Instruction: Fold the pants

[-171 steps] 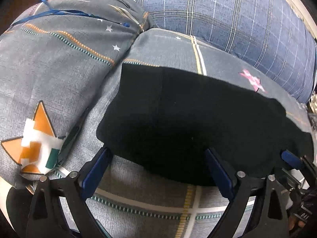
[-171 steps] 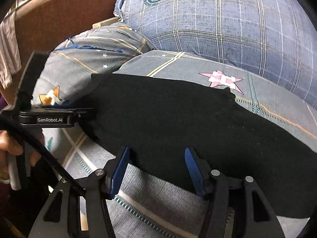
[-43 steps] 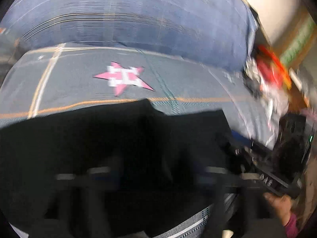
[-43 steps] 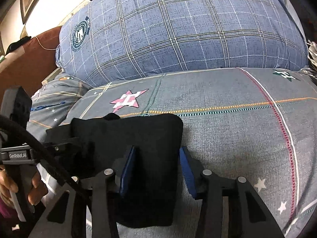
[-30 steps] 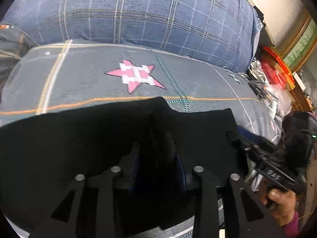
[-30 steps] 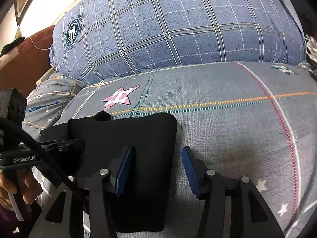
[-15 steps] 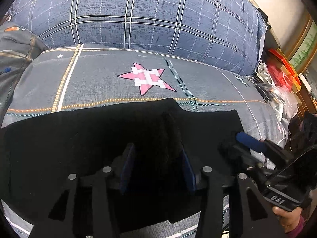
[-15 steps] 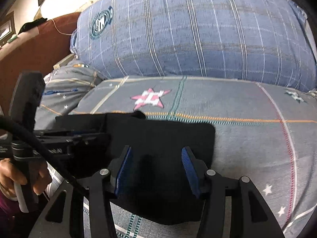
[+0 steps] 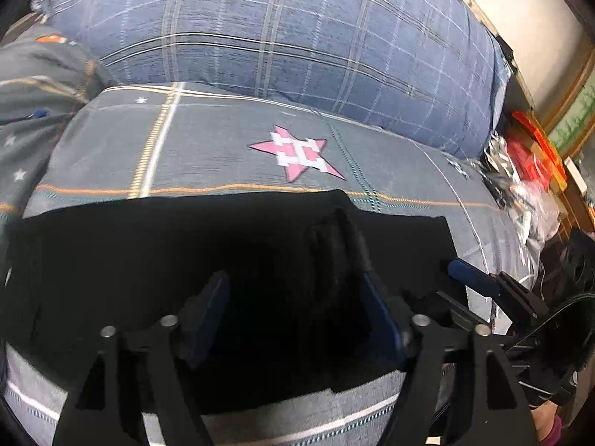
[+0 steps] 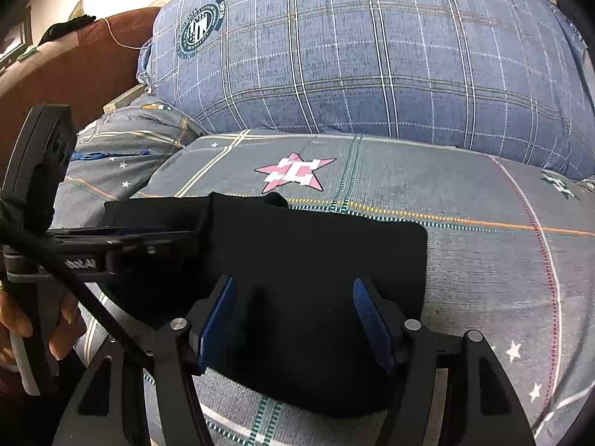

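Observation:
The black pants (image 9: 148, 252) lie folded on the grey patterned bedsheet (image 9: 223, 156). In the left wrist view my left gripper (image 9: 293, 290) hovers over them with its jaws opening. A raised ridge of black cloth (image 9: 334, 238) stands just inside the right finger, and the pads do not press on it. In the right wrist view my right gripper (image 10: 293, 290) is over the folded right end of the pants (image 10: 316, 245), jaws opening, with nothing pinched. The left gripper (image 10: 148, 239) shows side-on at the left, held by a hand (image 10: 18, 330).
A big blue plaid pillow (image 10: 372, 55) fills the back of the bed. A pink star print (image 10: 293, 171) lies just beyond the pants. A grey pillow (image 10: 122, 141) and brown headboard (image 10: 74, 70) are at the left. Red and plastic clutter (image 9: 528, 163) sits past the bed's right edge.
Both grippers' jaws have spread wider. The left one has let go of the cloth ridge that it pinched. The right gripper has shifted left, over the pants' folded end.

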Motion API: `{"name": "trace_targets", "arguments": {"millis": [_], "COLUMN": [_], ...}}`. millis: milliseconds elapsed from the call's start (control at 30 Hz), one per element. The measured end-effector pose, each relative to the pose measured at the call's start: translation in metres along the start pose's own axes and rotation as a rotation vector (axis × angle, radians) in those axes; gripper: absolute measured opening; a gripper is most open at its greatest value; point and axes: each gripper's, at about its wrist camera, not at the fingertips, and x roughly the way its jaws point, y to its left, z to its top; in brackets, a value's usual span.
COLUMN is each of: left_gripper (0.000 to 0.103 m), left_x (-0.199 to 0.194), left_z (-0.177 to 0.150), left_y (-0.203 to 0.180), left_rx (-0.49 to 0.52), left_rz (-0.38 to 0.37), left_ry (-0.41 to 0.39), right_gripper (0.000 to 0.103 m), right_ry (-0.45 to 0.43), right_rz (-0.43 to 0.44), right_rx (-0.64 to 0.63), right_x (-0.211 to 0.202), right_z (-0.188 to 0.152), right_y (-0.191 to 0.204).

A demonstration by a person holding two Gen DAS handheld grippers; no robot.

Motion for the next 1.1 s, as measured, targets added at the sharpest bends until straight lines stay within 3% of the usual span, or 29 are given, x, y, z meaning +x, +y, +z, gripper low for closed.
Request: {"name": "trace_targets", "arguments": {"millis": [233, 433, 633, 833, 967, 1100], "left_gripper": [0.077, 0.079, 0.083, 0.084, 0.084, 0.084], "left_x": [-0.029, -0.061, -0.092, -0.099, -0.091, -0.083], "left_z": [-0.022, -0.042, -0.063, -0.079, -0.085, -0.09], "left_y": [0.026, 0.058, 0.1, 0.131, 0.141, 0.151], "left_rx": [-0.035, -0.1, -0.21, -0.338, -0.391, -0.438], "left_rz": [0.078, 0.122, 0.166, 0.16, 0.152, 0.164], "left_ry": [-0.039, -0.085, -0.133, -0.167, -0.151, -0.137], "right_gripper": [0.07, 0.07, 0.07, 0.078, 0.078, 0.078], "right_ry": [-0.006, 0.0, 0.04, -0.019, -0.012, 0.029], "right_rz": [0.004, -0.05, -0.049, 0.062, 0.201, 0.238], "right_rx": [0.003, -0.083, -0.153, -0.188, -0.237, -0.311], "right_x": [0.003, 0.026, 0.047, 0.035, 0.051, 0.078], "right_z": [0.005, 0.017, 0.019, 0.042, 0.052, 0.057], "right_y": [0.012, 0.039, 0.06, 0.081, 0.097, 0.113]}}
